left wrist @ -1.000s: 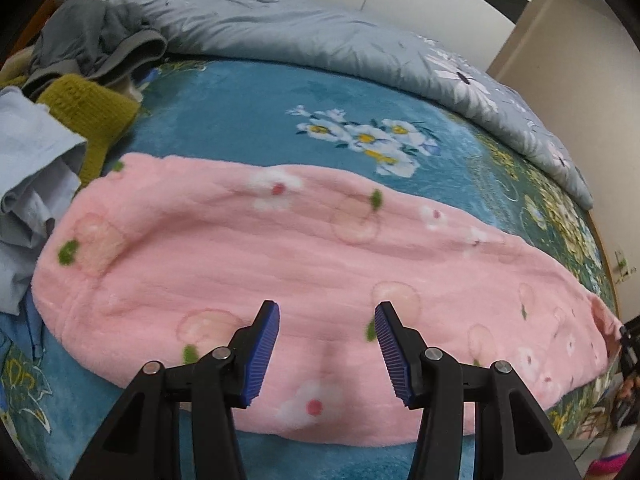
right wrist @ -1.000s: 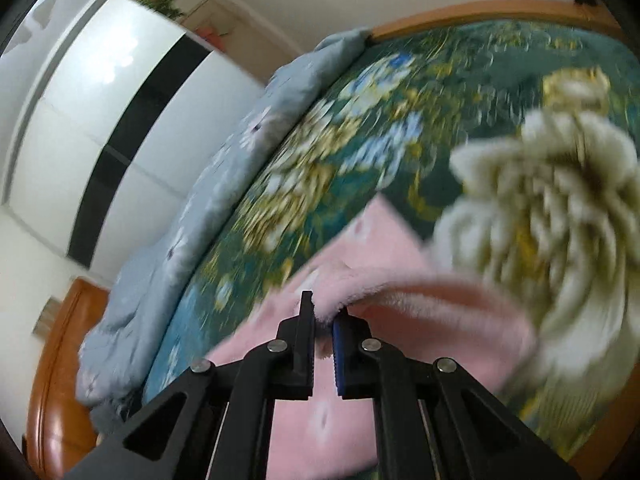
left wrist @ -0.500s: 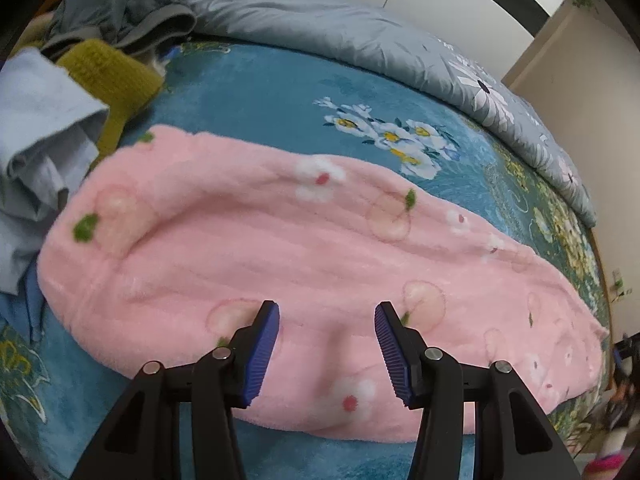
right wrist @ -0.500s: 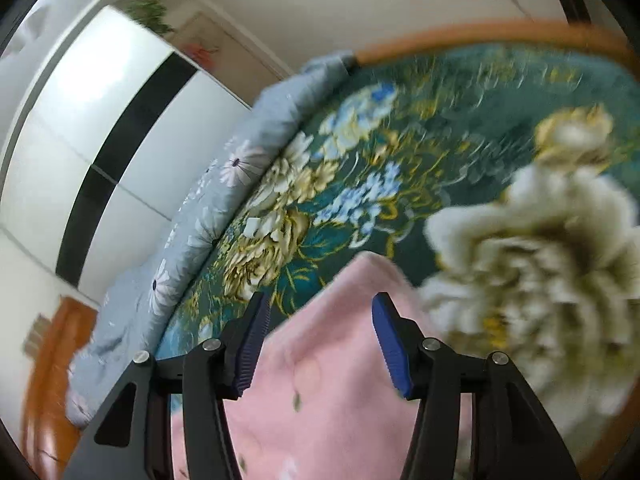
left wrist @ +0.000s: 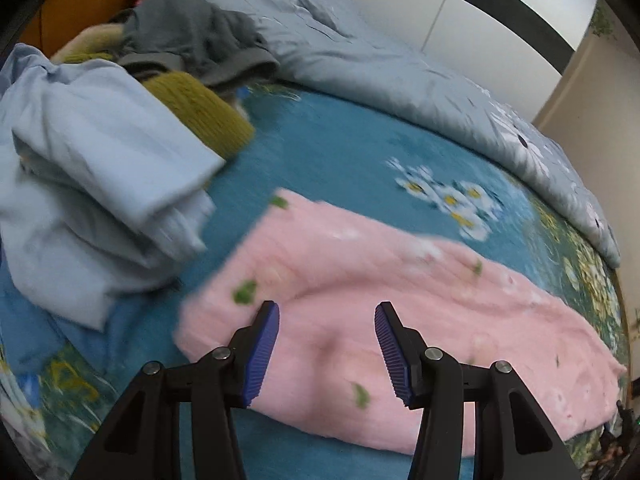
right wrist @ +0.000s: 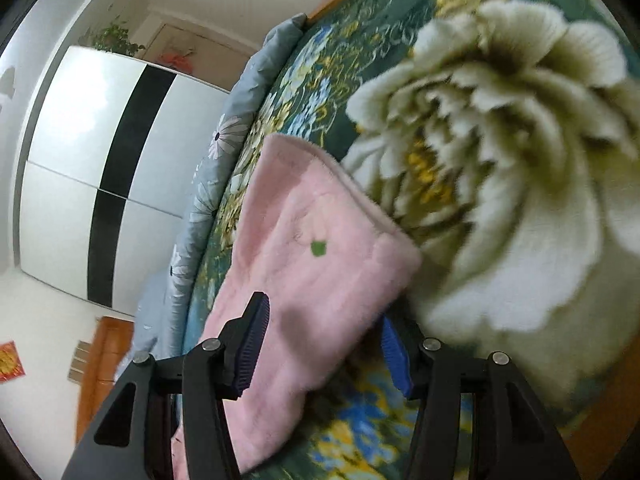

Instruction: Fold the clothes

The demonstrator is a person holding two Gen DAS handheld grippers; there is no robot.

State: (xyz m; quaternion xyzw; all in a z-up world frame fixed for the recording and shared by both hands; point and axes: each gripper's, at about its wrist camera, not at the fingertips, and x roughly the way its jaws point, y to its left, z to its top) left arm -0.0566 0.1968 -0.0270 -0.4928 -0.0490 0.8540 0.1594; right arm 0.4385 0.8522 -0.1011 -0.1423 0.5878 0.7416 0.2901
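Note:
A fluffy pink garment with small green leaf prints (left wrist: pixel 392 304) lies folded lengthwise in a long band on the flowered bedspread (left wrist: pixel 328 152). My left gripper (left wrist: pixel 326 354) is open and empty, low over the band's near left end. In the right wrist view the band's other end (right wrist: pixel 316 264) lies flat on the bedspread. My right gripper (right wrist: pixel 324 352) is open over that end; its left finger (right wrist: pixel 250 348) lies on the pink fabric and the right one sits partly behind the garment's edge.
A pile of unfolded clothes lies at the left: light blue cloth (left wrist: pixel 92 184), a mustard knit (left wrist: pixel 200 108) and a grey garment (left wrist: pixel 192 36). A grey flowered quilt (left wrist: pixel 400 80) runs along the far side. A white wardrobe (right wrist: pixel 100 184) stands beyond the bed.
My right gripper was shut on the pink garment's end, then opened and let it drop flat. My left gripper has swung left toward the band's left end and the clothes pile.

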